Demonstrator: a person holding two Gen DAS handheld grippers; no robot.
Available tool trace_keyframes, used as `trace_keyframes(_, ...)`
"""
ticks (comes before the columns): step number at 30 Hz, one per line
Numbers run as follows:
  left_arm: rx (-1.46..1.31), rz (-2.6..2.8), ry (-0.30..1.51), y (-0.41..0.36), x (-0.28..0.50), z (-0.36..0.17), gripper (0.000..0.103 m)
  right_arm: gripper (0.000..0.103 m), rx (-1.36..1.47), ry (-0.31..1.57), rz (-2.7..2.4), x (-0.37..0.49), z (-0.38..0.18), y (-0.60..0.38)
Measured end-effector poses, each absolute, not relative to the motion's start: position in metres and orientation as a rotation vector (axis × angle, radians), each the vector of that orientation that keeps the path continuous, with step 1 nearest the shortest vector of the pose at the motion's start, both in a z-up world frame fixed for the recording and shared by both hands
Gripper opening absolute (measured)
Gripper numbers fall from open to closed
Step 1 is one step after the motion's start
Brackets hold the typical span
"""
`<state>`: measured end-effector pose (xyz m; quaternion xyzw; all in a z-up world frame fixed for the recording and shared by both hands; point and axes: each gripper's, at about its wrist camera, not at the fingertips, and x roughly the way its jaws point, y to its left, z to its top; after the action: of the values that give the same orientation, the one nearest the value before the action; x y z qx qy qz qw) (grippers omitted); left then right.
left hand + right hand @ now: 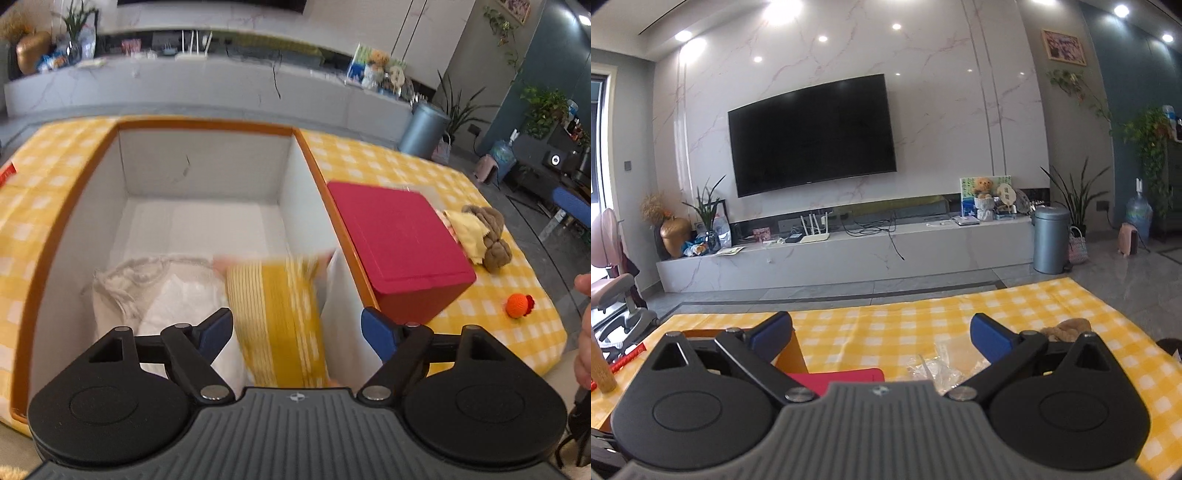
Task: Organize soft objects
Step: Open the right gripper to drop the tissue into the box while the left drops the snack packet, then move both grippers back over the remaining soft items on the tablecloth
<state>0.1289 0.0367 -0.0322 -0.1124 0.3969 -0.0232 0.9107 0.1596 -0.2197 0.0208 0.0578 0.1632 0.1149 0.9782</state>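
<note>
My left tongs (297,328) are spread wide and holding nothing, poised right over the near end of the orange-rimmed white storage box (207,127). Directly between the blue pads (218,328) and just below them lies the yellow striped and checked folded cloth (277,314), blurred, its long axis running straight away from me along the line of the tongs, down inside the box against the right-hand wall. Left of it, touching, sits the crumpled white cloth bundle (147,291), also in the box. The far half of the box floor looks bare. Beyond the box wall to the right, the red box lid (395,240) stands on the yellow-checked bench (369,158), and past that, well apart from my left tongs, the brown knotted plush toy with a pale yellow cloth (480,236) and the small orange knitted ball (517,304). My right tongs (881,332) are also wide and empty, held level over the bench; the brown plush (1067,328) peeks just right of the right pad. I reckon the right side is nearer those leftovers, so that hand should take them.
</note>
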Motion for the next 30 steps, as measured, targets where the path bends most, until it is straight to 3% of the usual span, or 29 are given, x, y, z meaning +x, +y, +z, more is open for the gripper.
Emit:
trace_keyframes(10, -0.194, 0.023, 0.632, 0.05, 0.101, 0.023, 0.095, 0.101, 0.198, 0.338, 0.178, 0.158, 0.027, -0.241)
trace_keyframes(17, -0.049, 0.046, 0.449, 0.011, 0.079, 0.063, 0.095, 0.101, 0.196, 0.3, 0.134, 0.159, 0.037, -0.265)
trace_keyframes(24, -0.05, -0.087, 0.411, -0.032, 0.079, 0.085, 0.096, 0.101, 0.212, 0.284, 0.078, 0.162, 0.046, -0.296)
trace_keyframes(30, -0.019, -0.134, 0.443, -0.068, 0.093, 0.081, 0.096, 0.101, -0.012, 0.282, -0.012, 0.161, 0.042, -0.3)
